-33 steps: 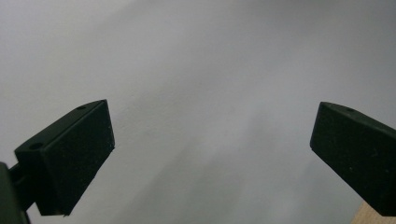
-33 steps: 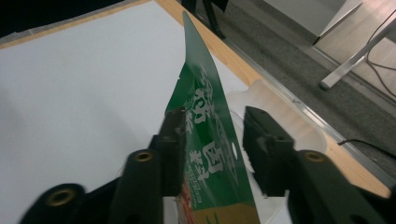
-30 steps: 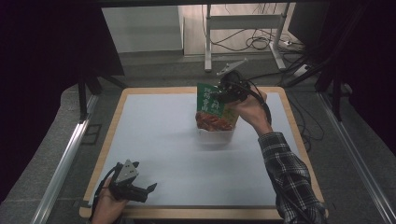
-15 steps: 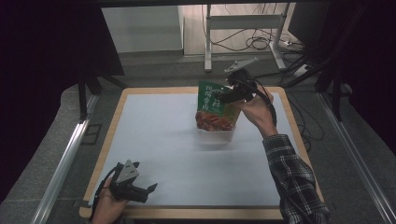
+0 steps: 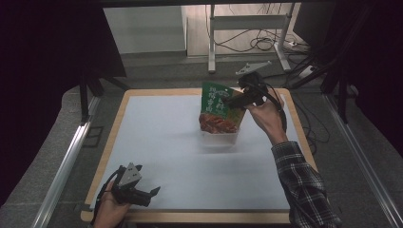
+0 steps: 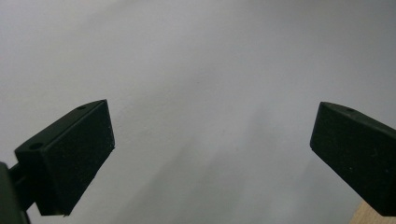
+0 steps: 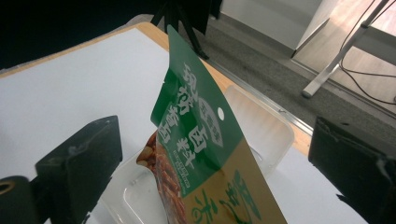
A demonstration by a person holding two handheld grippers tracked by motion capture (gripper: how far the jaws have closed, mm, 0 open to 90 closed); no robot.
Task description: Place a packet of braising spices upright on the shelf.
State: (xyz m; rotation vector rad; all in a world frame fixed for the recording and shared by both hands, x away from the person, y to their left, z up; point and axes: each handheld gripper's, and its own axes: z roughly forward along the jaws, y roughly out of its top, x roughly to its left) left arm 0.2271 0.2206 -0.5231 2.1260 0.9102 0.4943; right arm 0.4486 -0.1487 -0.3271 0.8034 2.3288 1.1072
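Between the right gripper's (image 7: 212, 163) spread fingers, the snack pouch (image 7: 201, 140) stands untouched.

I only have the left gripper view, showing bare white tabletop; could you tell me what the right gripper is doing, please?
Observer: The right gripper is at the top of a green pouch on the far side of the table.
Operator: Is it gripping the pouch?
Observer: No; its jaws stand wide apart, the pouch between them untouched.
Operator: What does the pouch stand in?
Observer: A clear plastic tray.
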